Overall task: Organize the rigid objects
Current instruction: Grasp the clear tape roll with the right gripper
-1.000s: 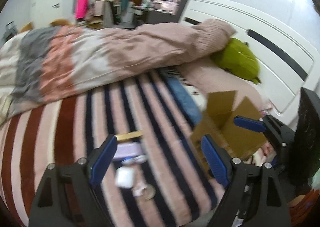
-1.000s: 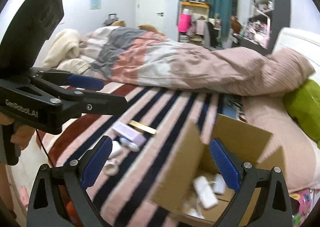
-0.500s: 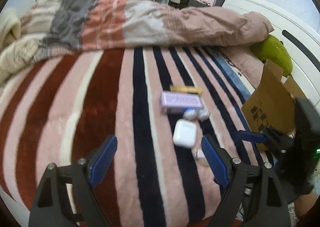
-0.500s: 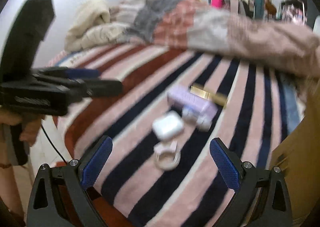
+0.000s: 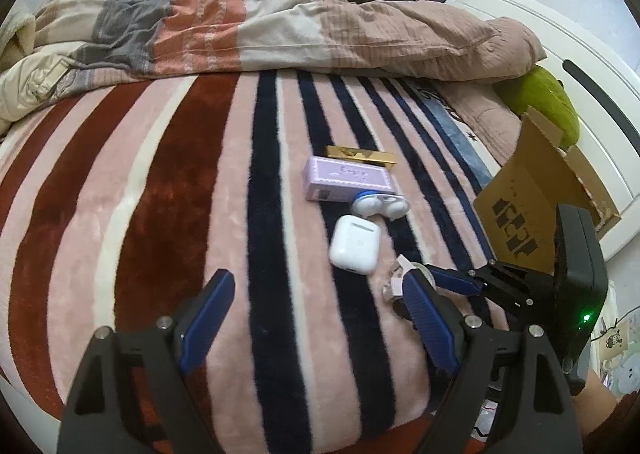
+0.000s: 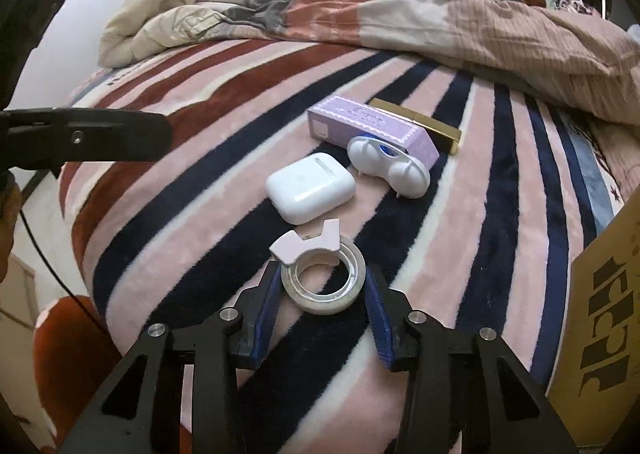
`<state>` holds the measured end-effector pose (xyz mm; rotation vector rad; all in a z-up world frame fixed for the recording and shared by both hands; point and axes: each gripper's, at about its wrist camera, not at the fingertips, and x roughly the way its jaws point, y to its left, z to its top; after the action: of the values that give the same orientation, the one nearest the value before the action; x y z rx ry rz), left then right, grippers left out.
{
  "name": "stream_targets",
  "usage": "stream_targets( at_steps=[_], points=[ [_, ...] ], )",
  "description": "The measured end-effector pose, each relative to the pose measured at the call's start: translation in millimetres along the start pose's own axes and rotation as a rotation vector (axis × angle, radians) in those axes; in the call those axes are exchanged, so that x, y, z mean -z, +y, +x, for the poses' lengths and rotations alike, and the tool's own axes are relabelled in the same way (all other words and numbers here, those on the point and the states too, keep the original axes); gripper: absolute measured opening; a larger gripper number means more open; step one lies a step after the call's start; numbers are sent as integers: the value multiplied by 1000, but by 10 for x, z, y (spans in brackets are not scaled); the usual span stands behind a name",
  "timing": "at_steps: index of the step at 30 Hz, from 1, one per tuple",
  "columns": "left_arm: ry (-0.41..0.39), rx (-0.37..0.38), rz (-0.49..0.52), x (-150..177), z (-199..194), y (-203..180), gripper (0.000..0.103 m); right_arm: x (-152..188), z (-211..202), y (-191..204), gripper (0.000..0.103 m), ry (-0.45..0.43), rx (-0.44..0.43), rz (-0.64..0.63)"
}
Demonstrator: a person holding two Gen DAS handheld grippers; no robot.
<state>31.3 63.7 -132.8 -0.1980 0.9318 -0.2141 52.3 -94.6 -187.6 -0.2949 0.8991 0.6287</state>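
Note:
On the striped blanket lie a clear tape roll [image 6: 323, 283] with a pink dispenser piece, a white earbud case [image 6: 310, 192], a white contact lens case [image 6: 387, 165], a lilac box [image 6: 370, 130] and a gold bar [image 6: 418, 123]. My right gripper [image 6: 323, 294] has its blue pads against both sides of the tape roll. My left gripper [image 5: 316, 308] is open and empty, hovering above the blanket short of the earbud case [image 5: 354, 244]. The right gripper shows in the left wrist view [image 5: 452, 280] at the tape.
An open cardboard box [image 5: 528, 190] stands at the right by the white headboard [image 5: 580, 66]; its wall shows in the right wrist view [image 6: 608, 314]. A crumpled duvet [image 5: 280, 18] lies across the back. A green pillow [image 5: 548, 102] sits behind the box.
Both grippers swung from the cardboard box toward the objects on the blanket. The right gripper came down and narrowed from wide open onto the tape roll.

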Motion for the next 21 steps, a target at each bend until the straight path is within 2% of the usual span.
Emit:
stream_targets(
  at_steps=[4, 9, 12, 14, 17, 21],
  points=[
    [-1, 60, 42, -84, -87, -222, 84, -67, -261, 35, 37, -64, -37, -16],
    [-20, 221, 83, -350, -250, -617, 83, -285, -784, 57, 37, -178, -87, -46],
    [-13, 302, 137, -561, -310, -893, 64, -409, -1101, -20, 36, -247, -56, -62],
    [6, 334, 164, -692, -297, -1081, 43, -441, -1262, -117, 36, -283, -44, -62],
    [29, 369, 211, -865, -239, -1397, 38, -466, -1462, -309, 36, -323, -16, -45],
    [60, 386, 276, -1050, -88, -1862, 37, -423, -1645, -646, 36, -341, 42, 4]
  ],
)
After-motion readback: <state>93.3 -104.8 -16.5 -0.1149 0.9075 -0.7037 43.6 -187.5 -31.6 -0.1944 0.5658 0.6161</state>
